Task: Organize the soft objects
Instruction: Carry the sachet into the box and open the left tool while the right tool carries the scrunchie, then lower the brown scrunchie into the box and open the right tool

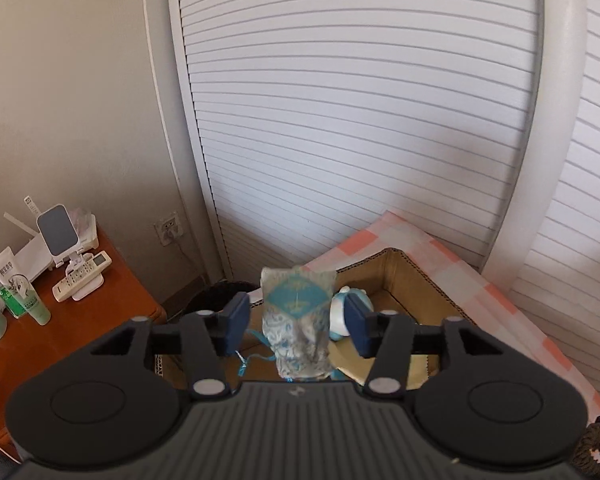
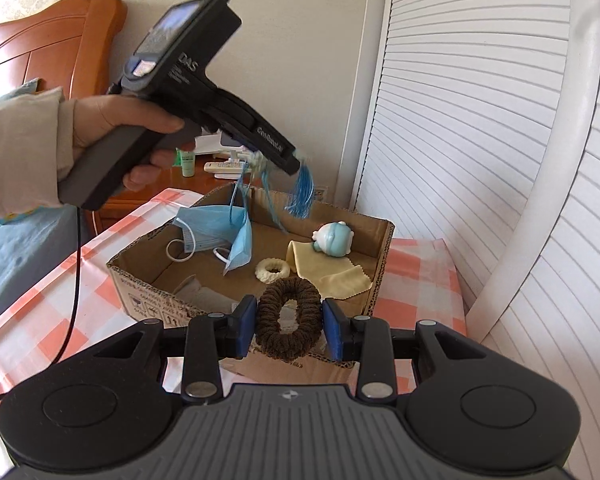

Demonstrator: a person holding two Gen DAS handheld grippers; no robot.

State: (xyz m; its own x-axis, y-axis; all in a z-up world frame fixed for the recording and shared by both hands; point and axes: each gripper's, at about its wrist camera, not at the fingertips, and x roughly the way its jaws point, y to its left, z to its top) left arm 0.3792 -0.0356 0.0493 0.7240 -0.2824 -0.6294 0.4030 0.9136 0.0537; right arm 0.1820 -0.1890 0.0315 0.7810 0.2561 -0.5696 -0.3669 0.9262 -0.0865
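Note:
A pale patterned sachet (image 1: 298,320) with a teal diamond label and blue cords sits between the fingers of my left gripper (image 1: 297,322), with a gap showing on each side, so the pads do not press on it. Below it is the open cardboard box (image 1: 412,276). In the right wrist view, a hand holds the left gripper (image 2: 278,160) above the box (image 2: 148,300), and a blue tassel (image 2: 301,196) dangles from its tip. My right gripper (image 2: 289,326) is shut on a brown knitted scrunchie (image 2: 290,314) at the box's near wall.
Inside the box lie a blue face mask (image 2: 216,228), a white scrunchie (image 2: 273,270), a yellow cloth (image 2: 324,270) and a blue-white toy (image 2: 333,238). The box stands on a pink checked cloth (image 2: 28,320). A wooden nightstand (image 1: 112,304) holds remotes and bottles; slatted doors (image 1: 360,120) stand behind.

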